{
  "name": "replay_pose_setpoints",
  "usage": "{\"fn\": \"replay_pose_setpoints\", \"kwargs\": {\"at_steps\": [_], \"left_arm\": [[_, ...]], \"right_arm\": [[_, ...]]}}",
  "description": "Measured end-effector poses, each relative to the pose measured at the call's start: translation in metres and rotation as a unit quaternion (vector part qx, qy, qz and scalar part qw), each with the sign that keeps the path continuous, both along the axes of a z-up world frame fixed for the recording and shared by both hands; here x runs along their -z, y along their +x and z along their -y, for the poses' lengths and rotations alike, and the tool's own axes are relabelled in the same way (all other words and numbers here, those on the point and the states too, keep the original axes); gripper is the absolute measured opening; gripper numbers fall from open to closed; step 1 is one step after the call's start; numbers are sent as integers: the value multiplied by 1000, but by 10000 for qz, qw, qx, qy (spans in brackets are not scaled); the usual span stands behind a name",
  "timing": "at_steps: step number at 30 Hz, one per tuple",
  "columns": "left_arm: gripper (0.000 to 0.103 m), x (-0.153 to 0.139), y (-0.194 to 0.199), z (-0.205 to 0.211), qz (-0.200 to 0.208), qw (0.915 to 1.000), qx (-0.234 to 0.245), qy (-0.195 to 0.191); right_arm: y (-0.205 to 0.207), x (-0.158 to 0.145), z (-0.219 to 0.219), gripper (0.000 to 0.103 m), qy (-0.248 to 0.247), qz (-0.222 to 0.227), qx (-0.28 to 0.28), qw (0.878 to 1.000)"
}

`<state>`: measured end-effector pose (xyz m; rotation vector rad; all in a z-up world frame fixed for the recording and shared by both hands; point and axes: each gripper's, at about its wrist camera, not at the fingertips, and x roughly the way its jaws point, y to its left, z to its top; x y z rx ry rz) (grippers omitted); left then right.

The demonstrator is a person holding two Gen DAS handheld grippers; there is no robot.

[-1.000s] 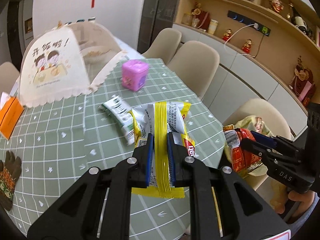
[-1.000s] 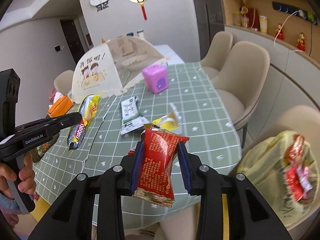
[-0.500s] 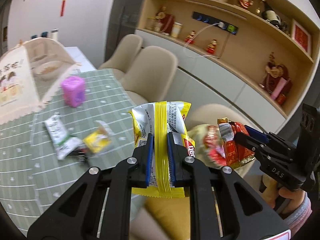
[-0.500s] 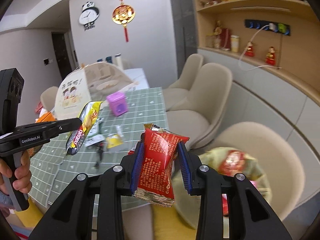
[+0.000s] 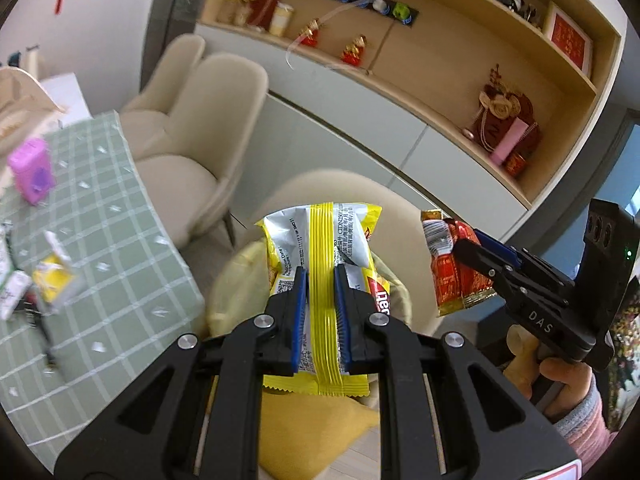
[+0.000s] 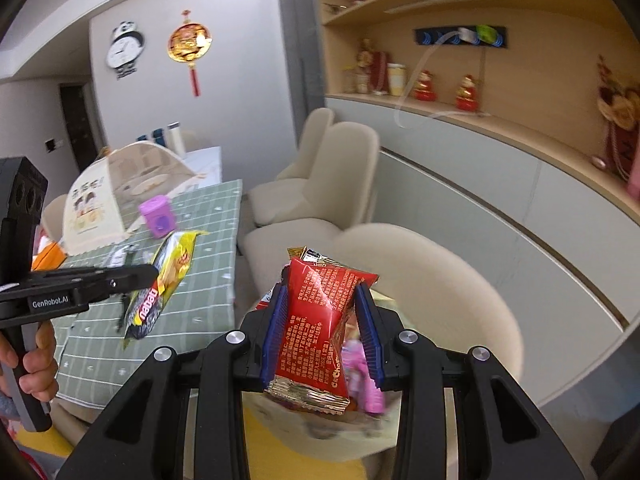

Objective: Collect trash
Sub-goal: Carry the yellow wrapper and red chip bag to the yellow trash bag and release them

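Note:
My left gripper [image 5: 321,280] is shut on a yellow snack wrapper [image 5: 320,240], held above a pale yellow trash bag [image 5: 236,276] on a beige chair. My right gripper [image 6: 322,300] is shut on a red snack wrapper [image 6: 320,320], also over the bag [image 6: 320,428], which holds pink and red wrappers. In the left wrist view the right gripper [image 5: 460,246] and red wrapper [image 5: 452,276] hang to the right. In the right wrist view the left gripper [image 6: 154,274] and yellow wrapper [image 6: 164,284] are at the left.
A green checked table [image 5: 100,220] lies left with a pink box [image 5: 32,170], a small yellow packet [image 5: 52,280] and a white wrapper [image 5: 12,292]. Beige chairs [image 5: 208,92] stand beside it. A mesh food cover [image 6: 108,196] stands on the table, shelves behind.
Both grippers have swung right, away from the table, with their wrappers still held. The trash bag on the chair now lies under and ahead of both.

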<state>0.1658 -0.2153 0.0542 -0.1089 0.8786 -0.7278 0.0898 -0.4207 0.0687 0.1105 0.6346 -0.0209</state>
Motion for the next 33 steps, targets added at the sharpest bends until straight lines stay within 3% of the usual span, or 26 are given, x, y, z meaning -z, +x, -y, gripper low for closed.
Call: {"fn": "replay_pose_setpoints", "kwargs": {"at_steps": [12,14,16,21,28,33], "left_arm": [[13,57,34,78,-550,9971,340,404],[13,69,38,89,-569,9958,386,611],[13,86,43,106,-525,9914,477,1102],[14,113,45,129,-559,9813,712,1700],[15,137,47,141,-855,9749,837,1879],[19,135,49,139,-969,9781,817,1652]], "right_arm": [[2,28,48,34,287,-191,467,9983],[2,33,52,33,329,-223,505,9979],[4,38,57,33,377,-267,555,9974],[1,45,68,34,430,-294,688,9963],[4,53,84,34,568,-349,854,9941],[13,61,79,33,635,-431,792,9939]]}}
